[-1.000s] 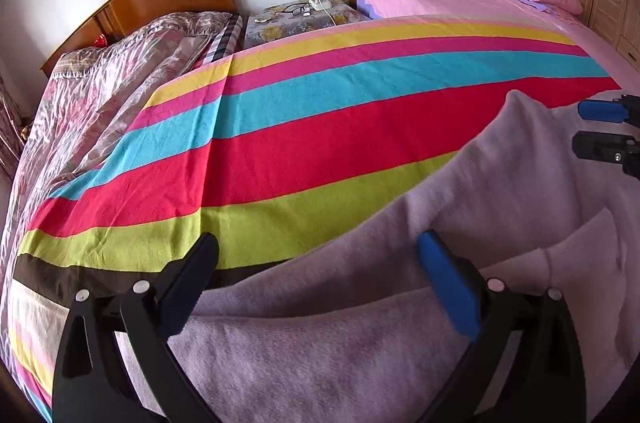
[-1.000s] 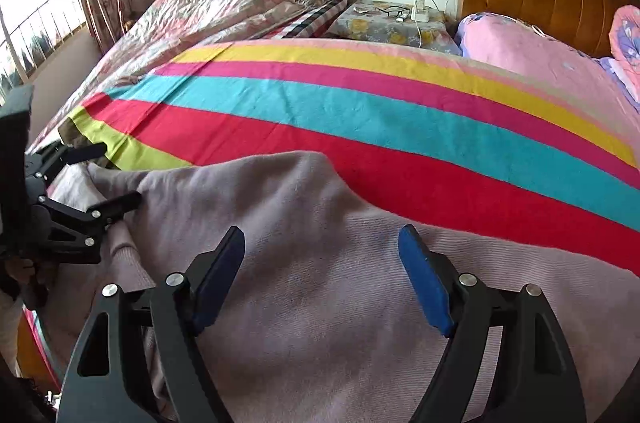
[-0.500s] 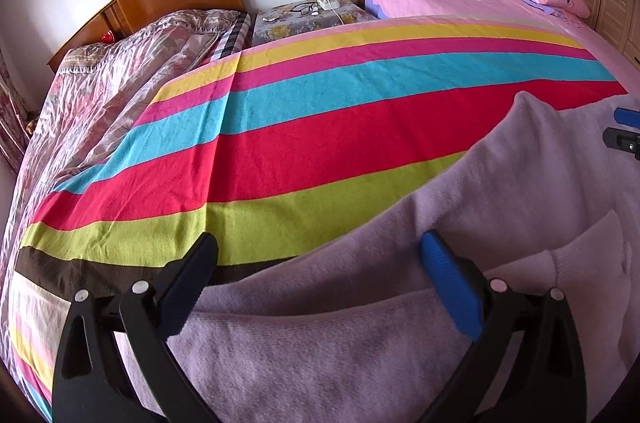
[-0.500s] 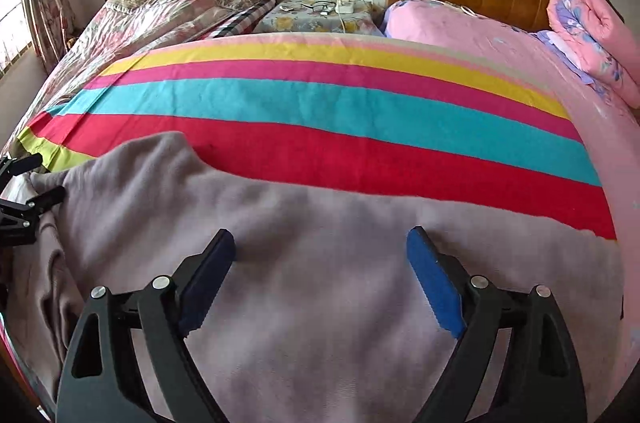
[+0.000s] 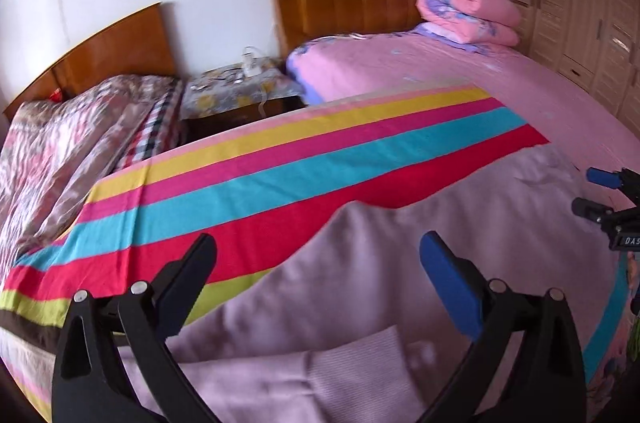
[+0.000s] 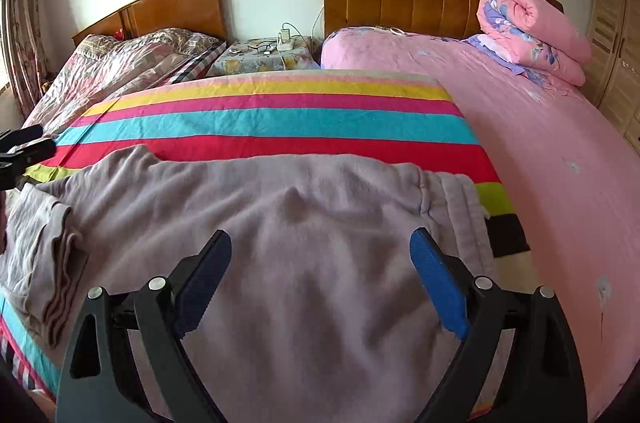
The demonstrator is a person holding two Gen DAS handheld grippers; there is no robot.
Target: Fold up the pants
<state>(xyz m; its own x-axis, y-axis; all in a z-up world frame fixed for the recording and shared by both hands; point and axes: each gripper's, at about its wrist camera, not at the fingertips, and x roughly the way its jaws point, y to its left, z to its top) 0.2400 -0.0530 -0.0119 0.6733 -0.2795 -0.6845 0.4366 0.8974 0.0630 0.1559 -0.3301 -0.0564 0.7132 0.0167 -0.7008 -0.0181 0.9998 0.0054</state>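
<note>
While both cameras have pulled back and swung rightward over the last second, the pants (image 6: 288, 223) now show almost whole: a lavender fleece spread flat across the near part of the striped blanket (image 6: 280, 119), waistband at the right edge, ribbed cuffs bunched at the near left. The left gripper (image 5: 316, 283) hovers over the cuff end with its jaws spread and nothing between them; the right gripper (image 6: 320, 271) likewise hangs released above the middle of the cloth. With neither claw holding fabric, smoothing looks finished, and I judge the next step is gripping an edge to begin a fold.
</note>
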